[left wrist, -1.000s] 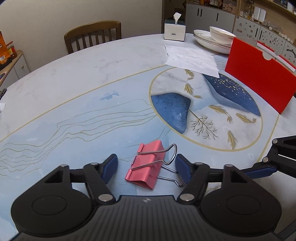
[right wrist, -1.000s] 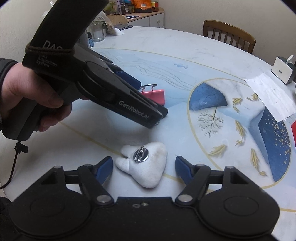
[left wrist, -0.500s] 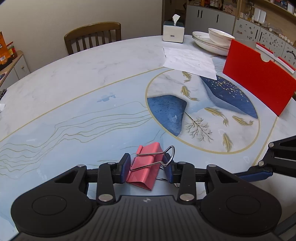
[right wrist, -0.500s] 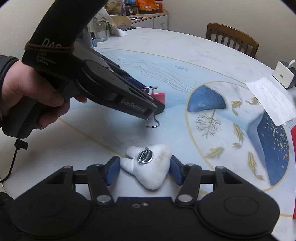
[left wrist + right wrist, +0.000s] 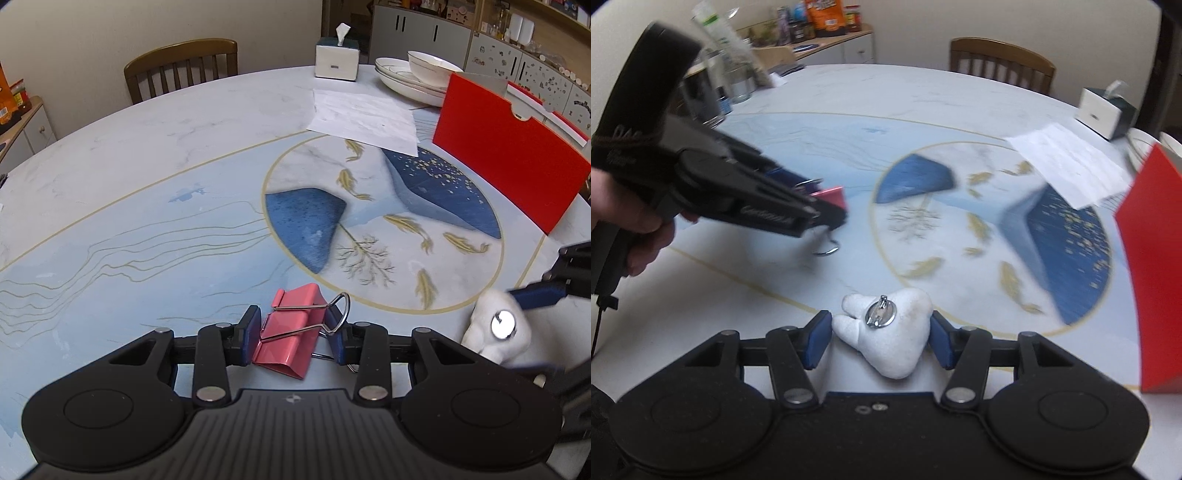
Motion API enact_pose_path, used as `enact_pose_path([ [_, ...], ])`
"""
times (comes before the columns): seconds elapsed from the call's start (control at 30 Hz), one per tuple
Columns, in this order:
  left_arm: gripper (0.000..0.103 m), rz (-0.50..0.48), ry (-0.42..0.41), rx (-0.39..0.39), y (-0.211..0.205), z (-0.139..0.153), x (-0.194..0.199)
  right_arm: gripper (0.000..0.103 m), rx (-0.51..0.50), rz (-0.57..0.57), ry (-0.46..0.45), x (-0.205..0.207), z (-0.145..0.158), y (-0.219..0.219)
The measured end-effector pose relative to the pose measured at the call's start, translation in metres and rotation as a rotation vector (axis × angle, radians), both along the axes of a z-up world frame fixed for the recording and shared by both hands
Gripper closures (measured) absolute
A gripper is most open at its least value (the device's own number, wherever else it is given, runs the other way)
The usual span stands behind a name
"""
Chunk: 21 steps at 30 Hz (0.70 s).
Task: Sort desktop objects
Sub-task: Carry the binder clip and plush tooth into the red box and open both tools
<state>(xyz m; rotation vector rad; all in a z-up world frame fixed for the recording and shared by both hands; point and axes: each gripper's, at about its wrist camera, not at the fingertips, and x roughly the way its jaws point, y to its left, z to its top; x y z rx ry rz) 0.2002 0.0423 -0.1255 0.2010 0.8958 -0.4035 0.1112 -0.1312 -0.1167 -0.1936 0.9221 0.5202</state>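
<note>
My left gripper (image 5: 293, 334) is shut on a pink binder clip (image 5: 291, 330) with wire handles, held just above the table. In the right wrist view the left gripper (image 5: 827, 216) shows at left with the clip's pink edge (image 5: 833, 195). My right gripper (image 5: 879, 338) is shut on a white tooth-shaped plush brooch (image 5: 890, 339), metal pin side up. The brooch (image 5: 496, 332) also shows at the right of the left wrist view, lifted off the table.
A red upright file holder (image 5: 513, 162) stands at the right. A sheet of paper (image 5: 364, 116), a tissue box (image 5: 337, 55) and stacked plates and bowls (image 5: 417, 75) lie at the back. A wooden chair (image 5: 181, 66) is behind the round table (image 5: 129, 206). Jars and bottles (image 5: 727, 74) stand at the far left.
Both grippers have closed from open, the left on the binder clip and the right on the tooth brooch. Both then lifted; the right swung toward the red holder.
</note>
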Motion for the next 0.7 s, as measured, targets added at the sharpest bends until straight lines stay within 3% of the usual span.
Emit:
enact_pose_path([
  [0.37,0.067,0.003,0.031,-0.02,-0.037,0.002,-0.012,0.049,0.018,-0.089,-0.009,0.007,0.011,-0.06],
  [0.7,0.067,0.013,0.046,-0.041,-0.07,0.015,-0.022,0.049,0.044,-0.103,-0.029,0.009,0.031,-0.107],
])
